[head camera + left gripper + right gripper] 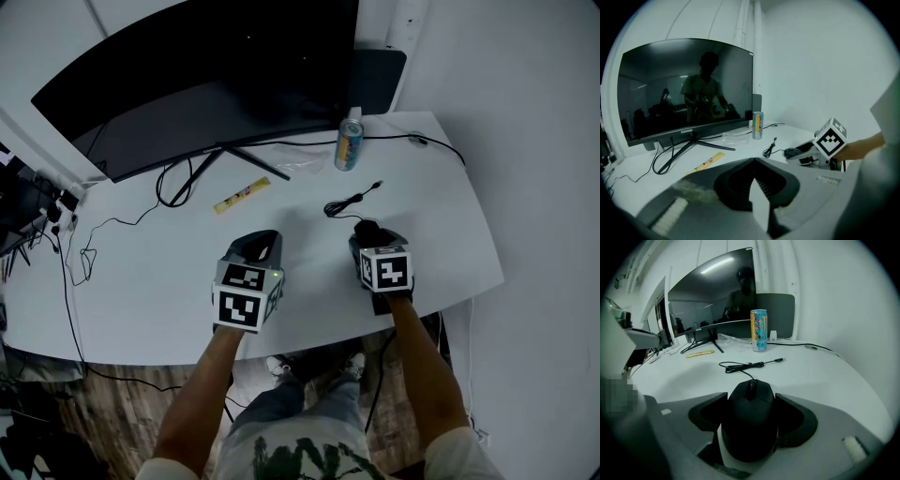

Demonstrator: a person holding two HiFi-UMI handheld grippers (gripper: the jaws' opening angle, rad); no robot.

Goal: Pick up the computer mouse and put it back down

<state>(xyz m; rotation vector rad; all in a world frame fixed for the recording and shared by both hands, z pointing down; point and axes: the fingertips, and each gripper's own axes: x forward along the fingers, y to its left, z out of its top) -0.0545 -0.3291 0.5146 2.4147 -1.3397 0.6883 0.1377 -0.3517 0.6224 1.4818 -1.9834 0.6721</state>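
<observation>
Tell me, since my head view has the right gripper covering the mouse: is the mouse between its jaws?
Observer: Yes; the right gripper view shows the mouse between the right gripper's jaws, pads against both its sides.
Operator: Which way does it face?
Observer: Wheel end away from the gripper, toward the can.
Operator: And the other hand?
Observer: The left gripper has its jaws together, nothing between them.

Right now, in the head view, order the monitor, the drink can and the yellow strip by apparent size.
1. Monitor, by far.
2. Drink can.
3. Yellow strip: about as long as the can, but thinner.
</observation>
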